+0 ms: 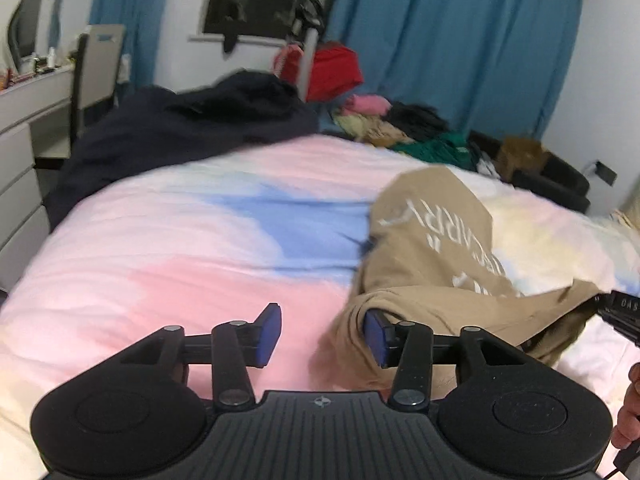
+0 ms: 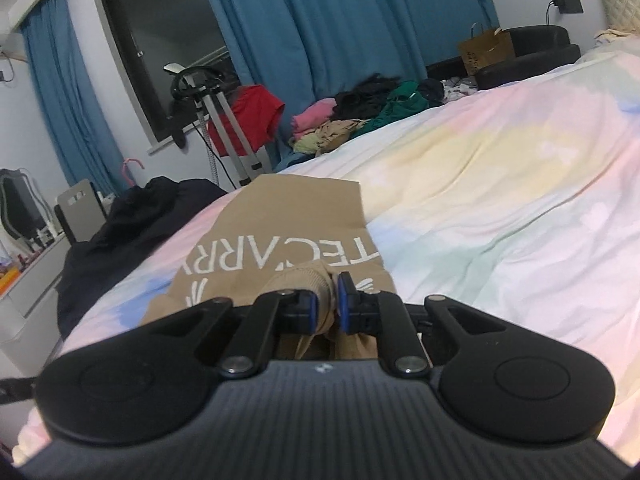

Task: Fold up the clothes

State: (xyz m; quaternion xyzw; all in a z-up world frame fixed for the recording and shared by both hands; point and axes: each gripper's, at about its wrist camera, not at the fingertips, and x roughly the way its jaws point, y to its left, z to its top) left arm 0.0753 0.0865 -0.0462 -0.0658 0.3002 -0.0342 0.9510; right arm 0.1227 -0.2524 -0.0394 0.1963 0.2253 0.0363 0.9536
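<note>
Fabric of tan garment hides right gripper pinch; left gripper gapes, blurred.

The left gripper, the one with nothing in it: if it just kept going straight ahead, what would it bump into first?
Most likely the pastel bedspread: the left gripper, open, points low across it. The tan shirt lies just right of that line. Past the bed sits a dark blanket, though depth is unclear.
</note>
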